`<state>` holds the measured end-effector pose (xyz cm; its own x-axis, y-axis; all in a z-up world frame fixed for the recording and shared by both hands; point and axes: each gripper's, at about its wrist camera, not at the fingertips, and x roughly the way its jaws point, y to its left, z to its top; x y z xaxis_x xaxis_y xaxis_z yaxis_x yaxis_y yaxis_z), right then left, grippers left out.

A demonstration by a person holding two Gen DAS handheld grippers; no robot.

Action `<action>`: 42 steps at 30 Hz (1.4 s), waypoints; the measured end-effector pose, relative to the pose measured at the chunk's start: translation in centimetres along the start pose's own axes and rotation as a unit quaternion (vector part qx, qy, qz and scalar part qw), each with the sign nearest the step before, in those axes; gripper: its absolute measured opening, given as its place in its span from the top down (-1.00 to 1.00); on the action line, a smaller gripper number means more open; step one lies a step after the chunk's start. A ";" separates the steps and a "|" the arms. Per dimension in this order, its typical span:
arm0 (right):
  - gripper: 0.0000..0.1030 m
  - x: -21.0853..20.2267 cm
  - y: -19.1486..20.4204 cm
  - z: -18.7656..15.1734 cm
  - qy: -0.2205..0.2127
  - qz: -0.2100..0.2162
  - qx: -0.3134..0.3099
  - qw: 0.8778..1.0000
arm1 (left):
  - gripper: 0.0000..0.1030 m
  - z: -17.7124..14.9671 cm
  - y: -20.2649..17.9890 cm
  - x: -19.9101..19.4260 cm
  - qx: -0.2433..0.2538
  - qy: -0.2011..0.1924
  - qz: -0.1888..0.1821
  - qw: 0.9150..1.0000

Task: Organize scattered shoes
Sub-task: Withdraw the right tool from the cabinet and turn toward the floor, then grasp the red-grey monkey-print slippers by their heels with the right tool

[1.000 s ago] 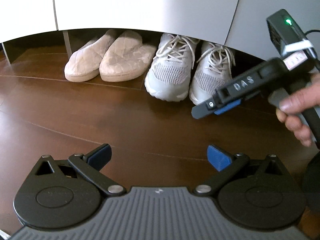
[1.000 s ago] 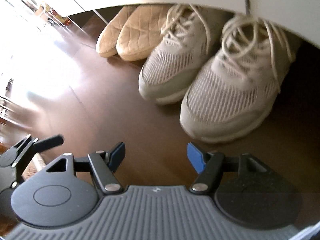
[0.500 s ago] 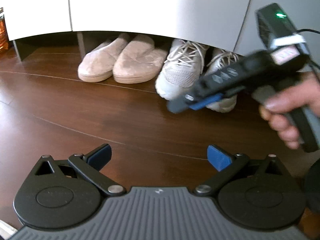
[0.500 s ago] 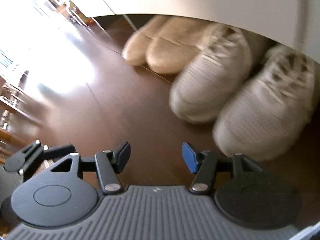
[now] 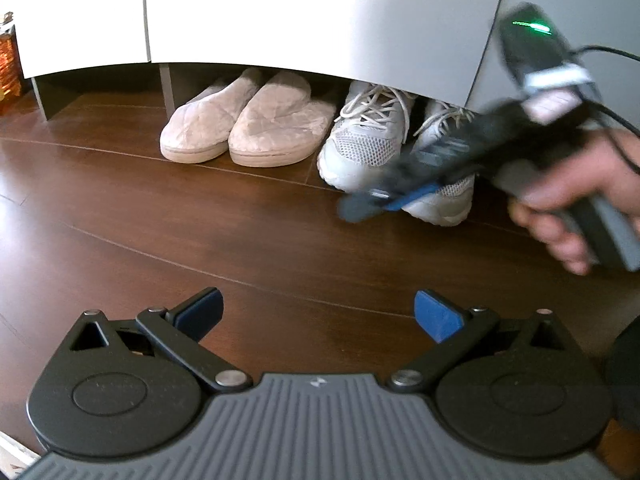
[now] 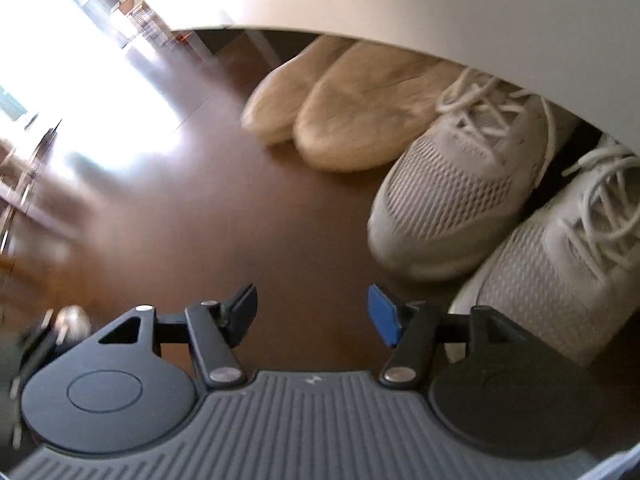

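Observation:
A pair of pale pink quilted slippers (image 5: 248,128) (image 6: 344,120) and a pair of white mesh sneakers (image 5: 368,140) (image 6: 460,196) stand side by side, toes out, under a white cabinet (image 5: 320,12). My left gripper (image 5: 318,312) hovers open over bare floor, well short of the shoes. My right gripper (image 6: 312,314) has its jaws opening with nothing between them. It hangs just left of the sneakers' toes. From the left wrist, the right gripper (image 5: 372,204) appears blurred in front of the right-hand sneaker (image 5: 448,192), held by a hand (image 5: 572,200).
Dark wooden floor (image 5: 200,220) stretches in front of the cabinet. A cabinet leg panel (image 5: 168,88) stands left of the slippers. Bright glare (image 6: 100,80) covers the floor on the left of the right wrist view. A cable (image 5: 608,54) runs off the right gripper.
The right gripper swung left and lower across the front of the sneakers and rolled; its jaws stand a little wider. The left gripper barely shifted, still open.

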<state>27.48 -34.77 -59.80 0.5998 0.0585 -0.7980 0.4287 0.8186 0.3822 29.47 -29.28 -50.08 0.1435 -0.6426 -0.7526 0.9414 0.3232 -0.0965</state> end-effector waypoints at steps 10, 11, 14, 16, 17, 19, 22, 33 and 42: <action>-0.26 -0.6 -1.1 -0.3 0.010 -0.025 -0.026 0.999 | -1.00 0.3 -0.4 -0.3 -0.008 -0.002 0.008 1.000; -0.27 -0.6 -1.2 -0.3 0.010 -0.026 -0.025 0.999 | -1.00 0.3 -0.4 -0.6 -0.013 -0.003 0.011 1.000; -0.28 -0.2 -1.7 -0.3 0.019 -0.023 -0.014 0.999 | -1.00 -0.1 0.0 -1.7 -0.040 -0.006 0.029 0.999; -0.28 0.6 -1.3 0.1 0.030 -0.012 -0.026 0.999 | -1.00 -0.7 0.1 -3.1 -0.061 -0.007 0.051 0.997; -0.29 0.1 -0.9 0.1 0.032 -0.006 -0.029 0.999 | -1.00 -1.0 0.1 -3.8 -0.071 -0.007 0.063 0.995; -0.29 0.7 1.0 0.5 0.045 0.023 -0.044 0.998 | -1.00 -1.8 0.3 -5.7 -0.091 -0.011 0.091 0.992; -0.29 1.7 5.3 0.9 0.063 0.080 -0.082 0.991 | -1.00 -3.4 0.5 -9.4 -0.133 -0.032 0.143 0.980; -0.49 5.8 32.0 1.8 0.210 0.227 -0.220 0.925 | -1.00 -12.4 1.2 -21.6 -0.254 -0.034 0.312 0.915; -0.55 16.2 46.7 -3.5 0.371 0.058 -0.281 0.883 | -1.00 -16.2 7.5 -25.6 -0.295 -0.074 0.287 0.908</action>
<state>54.81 6.40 -56.54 -0.0797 0.3476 -0.9343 -0.1344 0.9249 0.3556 27.94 0.87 -42.09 0.6402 -0.3230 -0.6970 0.3777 0.9224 -0.0805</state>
